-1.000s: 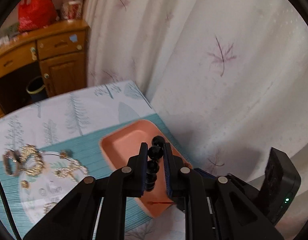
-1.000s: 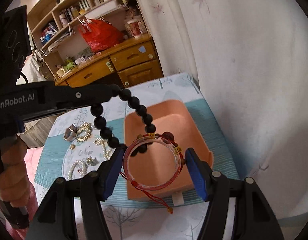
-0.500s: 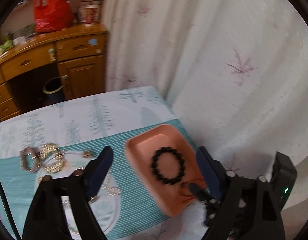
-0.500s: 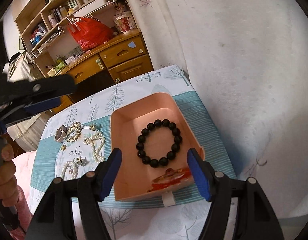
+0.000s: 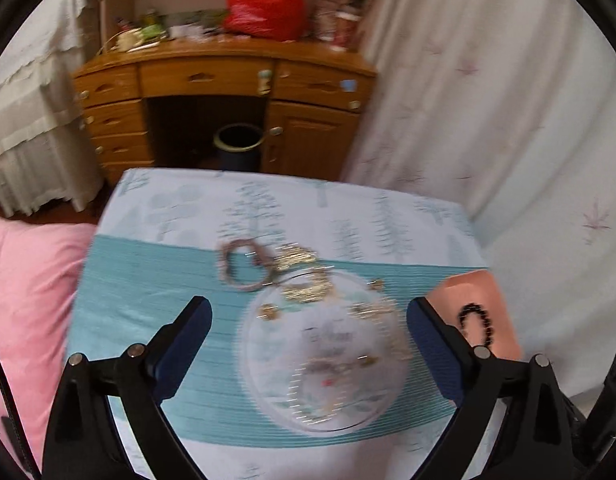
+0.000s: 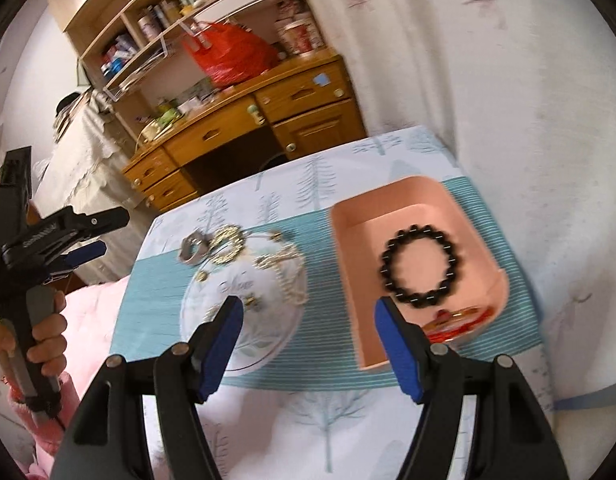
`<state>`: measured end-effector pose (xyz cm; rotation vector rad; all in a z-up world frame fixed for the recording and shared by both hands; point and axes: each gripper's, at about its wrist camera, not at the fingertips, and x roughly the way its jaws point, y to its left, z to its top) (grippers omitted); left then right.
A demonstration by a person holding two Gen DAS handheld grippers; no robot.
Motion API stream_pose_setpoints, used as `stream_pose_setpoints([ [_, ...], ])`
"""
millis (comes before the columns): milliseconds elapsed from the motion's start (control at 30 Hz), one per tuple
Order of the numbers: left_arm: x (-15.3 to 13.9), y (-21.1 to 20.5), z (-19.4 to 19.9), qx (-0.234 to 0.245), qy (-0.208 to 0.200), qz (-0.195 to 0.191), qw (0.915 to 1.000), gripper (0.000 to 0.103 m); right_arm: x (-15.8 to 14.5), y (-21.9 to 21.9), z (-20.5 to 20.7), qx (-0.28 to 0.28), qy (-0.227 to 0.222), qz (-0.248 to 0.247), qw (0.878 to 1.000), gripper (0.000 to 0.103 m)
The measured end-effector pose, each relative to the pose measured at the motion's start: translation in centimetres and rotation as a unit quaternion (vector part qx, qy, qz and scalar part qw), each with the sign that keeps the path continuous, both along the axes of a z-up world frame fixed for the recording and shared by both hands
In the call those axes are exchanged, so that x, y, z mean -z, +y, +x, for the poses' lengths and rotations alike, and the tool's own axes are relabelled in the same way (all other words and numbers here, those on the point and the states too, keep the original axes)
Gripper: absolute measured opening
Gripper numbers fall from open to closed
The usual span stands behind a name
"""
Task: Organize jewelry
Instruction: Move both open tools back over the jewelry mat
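Note:
A pink tray (image 6: pixel 484 216) on the table's right holds a black bead bracelet (image 6: pixel 422 266) and a red bangle (image 6: pixel 460 318) at its near edge. The tray (image 5: pixel 504 304) and bracelet (image 5: pixel 474 322) also show in the left wrist view. Gold and pearl jewelry (image 6: pixel 267 260) and a silver ring-like piece (image 6: pixel 193 250) lie on and around a round clear plate (image 6: pixel 263 344). My right gripper (image 6: pixel 308 320) is open and empty above the gap between plate and tray. My left gripper (image 5: pixel 308 320) is open and empty above the plate (image 5: pixel 267 368); it also shows at far left (image 6: pixel 95 232).
The table carries a white tree-print cloth with a teal mat (image 5: pixel 147 300). A pink pillow (image 5: pixel 23 300) lies to the left. A wooden desk (image 5: pixel 211 80) with a bin beneath stands behind. A curtain (image 5: pixel 488 100) hangs to the right.
My left gripper let go of the black bracelet into the tray and swung left over the plate. My right gripper let go of the red bangle into the tray and moved left.

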<state>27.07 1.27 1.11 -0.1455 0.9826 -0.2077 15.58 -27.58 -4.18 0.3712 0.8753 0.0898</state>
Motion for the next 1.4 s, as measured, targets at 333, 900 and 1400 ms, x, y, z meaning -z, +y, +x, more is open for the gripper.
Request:
stream_pose_setpoints([
  [333,1.4,5.1,2.3,-0.02,0.027,-0.02,0.9992,0.097,1.8,6.3,4.0,-0.05,0.037,0.006,0.998,0.069],
  [900,8.8,4.3,7.0,-0.024,0.111,0.024,0.9932,0.097,6.8,9.7,14.1,-0.025,0.176,0.012,0.984,0.069],
  [1400,11.8,0.3,7.8,0.007,0.118,0.048,0.9919,0.096,7.6,9.8,13.5,-0.078,0.189,-0.041,0.978,0.069],
])
